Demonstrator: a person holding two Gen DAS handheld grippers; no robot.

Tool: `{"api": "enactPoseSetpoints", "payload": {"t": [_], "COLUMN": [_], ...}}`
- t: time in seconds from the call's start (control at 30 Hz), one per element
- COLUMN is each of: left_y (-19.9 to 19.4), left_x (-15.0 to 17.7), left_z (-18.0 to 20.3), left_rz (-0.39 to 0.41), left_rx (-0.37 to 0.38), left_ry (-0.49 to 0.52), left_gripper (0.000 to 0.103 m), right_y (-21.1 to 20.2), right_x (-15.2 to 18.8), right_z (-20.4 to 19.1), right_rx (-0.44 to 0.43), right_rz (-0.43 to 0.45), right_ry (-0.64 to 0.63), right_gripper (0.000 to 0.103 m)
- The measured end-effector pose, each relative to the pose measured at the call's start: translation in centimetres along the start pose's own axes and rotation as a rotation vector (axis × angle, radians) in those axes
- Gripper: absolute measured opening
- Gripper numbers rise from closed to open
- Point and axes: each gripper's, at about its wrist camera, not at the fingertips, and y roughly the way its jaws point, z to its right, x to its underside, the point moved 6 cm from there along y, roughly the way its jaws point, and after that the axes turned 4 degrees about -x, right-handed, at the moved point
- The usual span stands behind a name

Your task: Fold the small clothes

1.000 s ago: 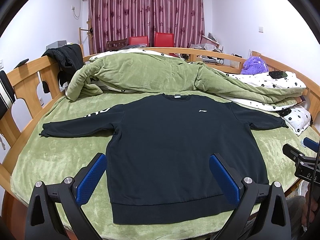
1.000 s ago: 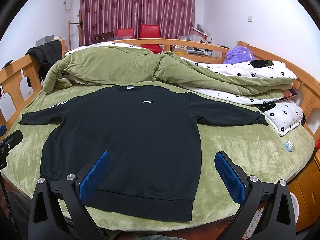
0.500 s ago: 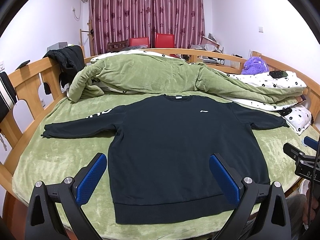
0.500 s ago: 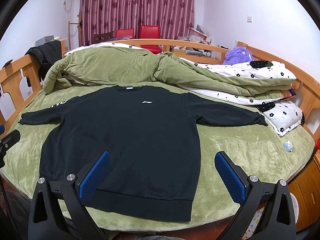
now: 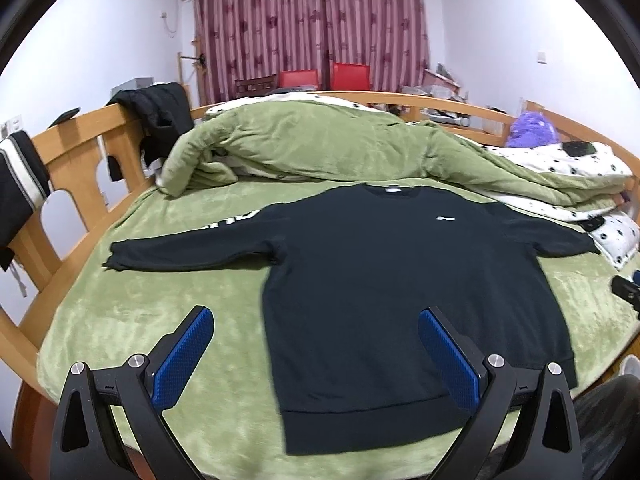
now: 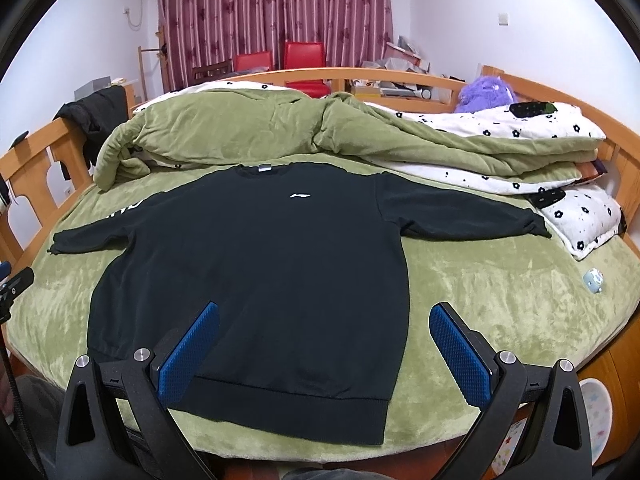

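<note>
Through the left wrist view, one black sweatshirt (image 5: 400, 288) is lying flat and face up on the green blanket (image 5: 160, 320) covering the bed, neckline pointing away, both sleeves stretching straight out to the sides. One small white logo is showing on its chest and white lettering is peeking out along the sleeve on the picture's left. The left gripper (image 5: 316, 344) is hovering above the near edge of the bed with its two blue-padded fingers spread wide and nothing between them; one pad is sitting over bare blanket, the other over the garment's lower body. The ribbed hem is running close to the bed's near edge, while a broad stretch of bare blanket is lying open to the left of the body below the sleeve. One bunched green quilt (image 5: 320, 144) is piling up just beyond the collar. Through the right wrist view, the same single sweatshirt (image 6: 272, 264) is occupying the middle of the bed, smooth and largely unwrinkled, cuffs slightly ruffled. The right gripper (image 6: 324, 348) is hanging over the hem's right corner, jaws wide apart and empty. One flower-print pillow (image 6: 580, 216) is sitting just beside the right cuff, and one small pale-blue object (image 6: 593, 280) is resting on open blanket well apart from the garment. Two red chairs (image 6: 276, 60) are standing beyond the wooden bed frame (image 6: 400, 76).
</note>
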Motion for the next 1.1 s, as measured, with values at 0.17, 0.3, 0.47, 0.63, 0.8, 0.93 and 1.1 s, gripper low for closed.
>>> {"api": "enactPoseSetpoints", "payload": {"t": [0.17,0.3,0.47,0.63,0.8,0.93,1.1], "left_y": [2.3,5.2,9.5,13.7,18.7,22.4,27.5], "left_x": [-0.7,-1.2,-1.0,-0.4,0.3,0.6,1.1], "left_z": [-4.3,-9.3,-14.7,-18.9,-21.7,-23.6,-25.4], "left_rz": [-0.021,-0.039,-0.085,-0.116,-0.168,-0.193,-0.235], "left_rx": [-0.043,-0.103,-0.176,-0.23,-0.263,-0.319,-0.331], "left_ry": [-0.05,-0.093,-0.135,-0.187,-0.227,-0.242,-0.249], "left_gripper": [0.103,0.103,0.102,0.102,0.102,0.102,0.101], "right_y": [0.4,1.7,4.2,8.1,12.6,15.6,18.7], "right_x": [-2.2,-4.5,-6.6,-7.6,-8.2,-8.4,-8.2], "right_z": [-1.5,-3.5,-5.9,-7.0,-7.4,-7.5,-7.7], "right_rx": [-0.003,-0.024,-0.07,-0.107,-0.101,-0.1,-0.093], "right_rz": [0.044,0.062,0.088,0.056,0.009,-0.023,-0.033], "right_ry": [-0.039,-0.046,-0.059,-0.04,-0.041,-0.044,-0.051], "right_gripper": [0.103,0.103,0.103,0.103,0.103,0.101,0.101]}}
